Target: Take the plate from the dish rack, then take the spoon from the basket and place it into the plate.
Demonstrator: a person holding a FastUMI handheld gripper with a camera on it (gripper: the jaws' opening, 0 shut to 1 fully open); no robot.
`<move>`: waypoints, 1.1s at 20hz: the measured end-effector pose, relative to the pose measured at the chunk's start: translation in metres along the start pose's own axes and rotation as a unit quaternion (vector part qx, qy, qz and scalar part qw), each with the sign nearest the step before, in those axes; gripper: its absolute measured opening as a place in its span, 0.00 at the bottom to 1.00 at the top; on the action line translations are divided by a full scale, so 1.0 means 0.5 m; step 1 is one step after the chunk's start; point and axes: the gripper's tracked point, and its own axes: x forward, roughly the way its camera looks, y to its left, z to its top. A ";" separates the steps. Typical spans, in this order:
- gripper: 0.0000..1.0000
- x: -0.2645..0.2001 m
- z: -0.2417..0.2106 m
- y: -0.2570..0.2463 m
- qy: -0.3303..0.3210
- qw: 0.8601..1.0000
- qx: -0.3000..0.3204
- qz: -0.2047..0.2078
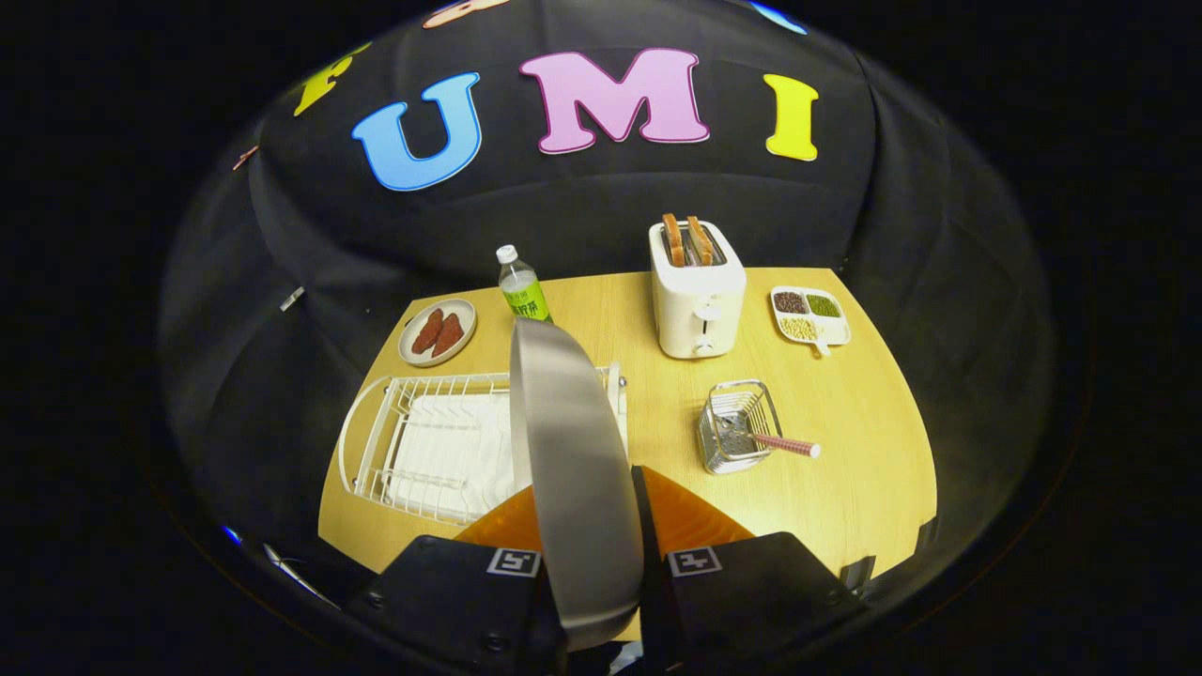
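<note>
Gripper [590, 526] is clamped on the steel plate [573, 469], held on edge, both fingers pressing its faces, above the white dish rack [423, 451]. Judgement: swing right, tilt it flat, and set it on bare table [845, 488] ahead of the wire basket [737, 427] holding the spoon [784, 444]. Release only once it is seated.

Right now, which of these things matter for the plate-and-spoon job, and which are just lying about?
In the job:
plate, held edge-on between the fingers
dish rack
spoon, in the basket

Lying about:
toaster with toast
bottle
small plate of food
divided tray of beans
</note>
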 end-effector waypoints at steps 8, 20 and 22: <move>0.34 -0.051 -0.197 -0.123 0.069 0.995 0.070 0.019; 0.35 0.067 -0.431 -0.207 0.147 0.972 0.181 0.006; 0.35 0.070 -0.425 -0.221 0.146 0.972 0.184 0.002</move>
